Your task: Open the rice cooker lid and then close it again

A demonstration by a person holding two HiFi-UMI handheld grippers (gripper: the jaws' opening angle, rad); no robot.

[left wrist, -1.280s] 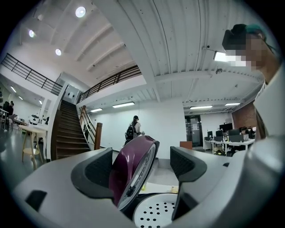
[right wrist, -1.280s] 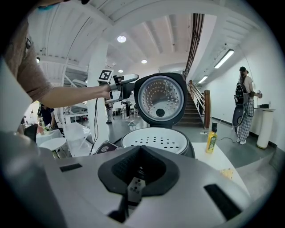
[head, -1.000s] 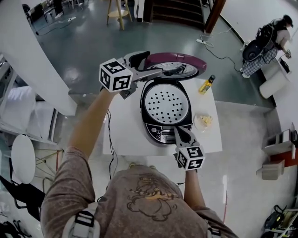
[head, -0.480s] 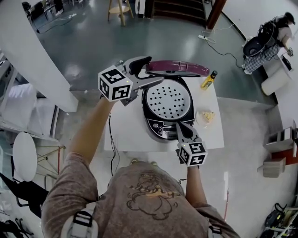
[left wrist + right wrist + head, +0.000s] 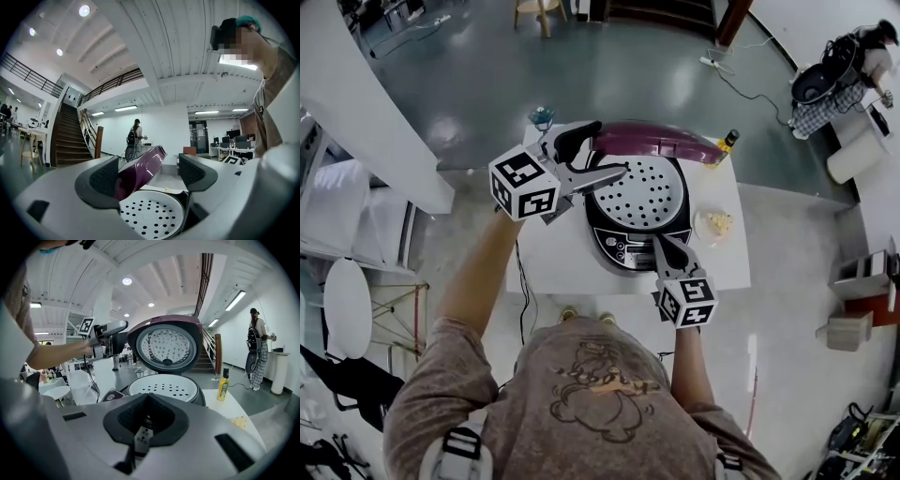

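Left jaws apart, lid [image 5: 656,142] lower

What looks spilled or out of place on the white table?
A small yellowish crumbly patch lies on the table, right of the rice cooker. It looks like spilled food, though a dish may be under it.

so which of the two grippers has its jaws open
The left gripper: its jaws stand apart, with the edge of the glossy purple rice cooker lid showing between them. The right gripper is shut.
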